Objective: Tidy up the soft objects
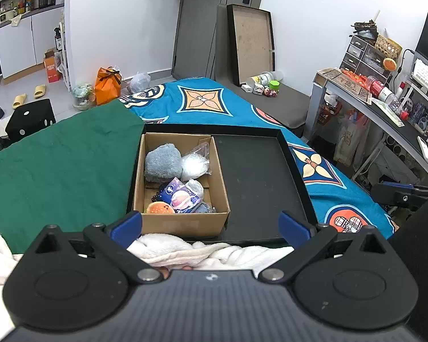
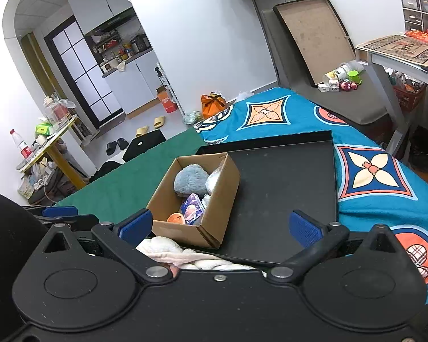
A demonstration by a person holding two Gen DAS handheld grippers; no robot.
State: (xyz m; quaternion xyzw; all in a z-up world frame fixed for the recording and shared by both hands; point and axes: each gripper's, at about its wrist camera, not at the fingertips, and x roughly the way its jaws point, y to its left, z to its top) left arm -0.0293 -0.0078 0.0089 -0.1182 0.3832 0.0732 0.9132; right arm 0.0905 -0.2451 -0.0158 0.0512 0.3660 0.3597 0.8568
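the left gripper (image 1: 211, 223) gapes wide and holds nothing. the cardboard box (image 1: 182, 222) of soft objects sits in the left of the black tray (image 1: 259, 171) on the bed. the white towel (image 1: 179, 249) lies loose just below; a shallow pinch could drag it unevenly. the right gripper (image 2: 219, 225) is equally wide and unladen. only its view shows the yellow side table (image 2: 60, 131).

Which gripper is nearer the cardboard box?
Left. The left gripper hangs right in front of the cardboard box, facing it squarely; the right gripper sits further right, facing the bare tray.
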